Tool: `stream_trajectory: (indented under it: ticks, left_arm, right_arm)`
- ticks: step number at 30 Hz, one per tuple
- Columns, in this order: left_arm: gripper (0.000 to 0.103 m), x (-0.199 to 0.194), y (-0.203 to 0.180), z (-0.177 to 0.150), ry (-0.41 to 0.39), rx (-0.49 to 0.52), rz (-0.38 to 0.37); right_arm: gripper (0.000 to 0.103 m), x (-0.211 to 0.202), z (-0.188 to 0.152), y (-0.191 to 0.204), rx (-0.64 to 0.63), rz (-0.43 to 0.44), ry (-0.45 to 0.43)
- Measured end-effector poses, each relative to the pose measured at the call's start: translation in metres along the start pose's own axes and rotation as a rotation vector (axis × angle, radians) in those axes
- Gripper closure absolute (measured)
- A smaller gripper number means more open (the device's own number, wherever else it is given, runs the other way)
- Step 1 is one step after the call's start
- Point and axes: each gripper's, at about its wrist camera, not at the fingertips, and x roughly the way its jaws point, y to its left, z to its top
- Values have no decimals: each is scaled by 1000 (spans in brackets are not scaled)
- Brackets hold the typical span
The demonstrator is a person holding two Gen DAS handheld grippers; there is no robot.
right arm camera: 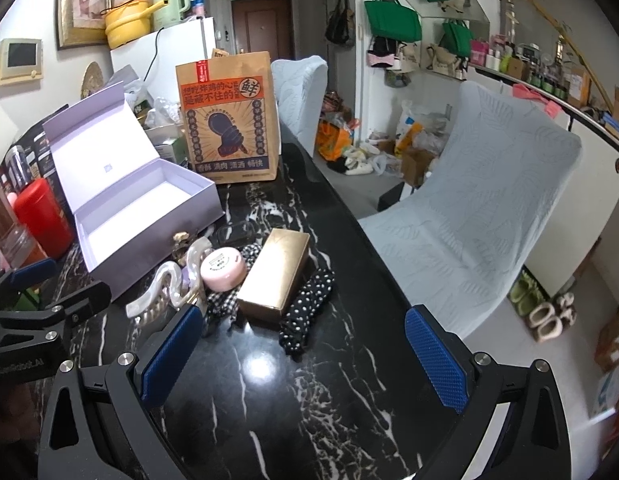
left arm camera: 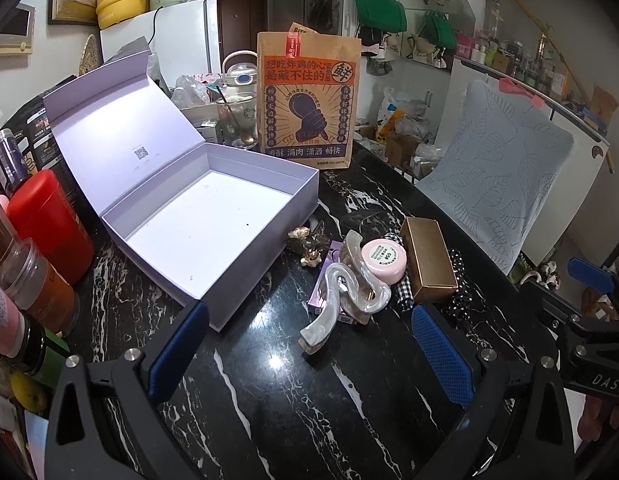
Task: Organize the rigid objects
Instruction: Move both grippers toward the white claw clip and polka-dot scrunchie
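Bare marble table [left arm camera: 269, 380] before the tongs, open box [left arm camera: 213, 216] unobstructed above — jars [left arm camera: 41, 280] crowding left

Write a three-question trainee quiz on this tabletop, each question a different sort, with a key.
1. True or false: the white box has its lid open and nothing inside.
2. Which sits right of the pink jar in the left wrist view? A) gold box B) red canister C) paper bag
3. Fill in: both the left claw and the right claw are ____.

Key: 1 true; 2 A; 3 open.
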Motion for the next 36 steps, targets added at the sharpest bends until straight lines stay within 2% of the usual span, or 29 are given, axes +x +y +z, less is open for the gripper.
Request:
stream_trajectory:
  ticks: [9,15,24,36]
  left_arm:
    - [0,-9,-1,-9,-9,-7,2]
    - [0,-7,-1,-19,14,-20,1]
    - [0,10,-1,-29,63,-44,-9]
    - [0,55,-17,-15,109,-6,-51]
  right_arm:
    - [0,-11,-8,-1,-2,1,-15]
    - [0,-15,-19,-2,-8,8,-8]
    - [0,-7,-31,-5,-10,24,16]
    - [0,20,-27,-17,-18,28,43]
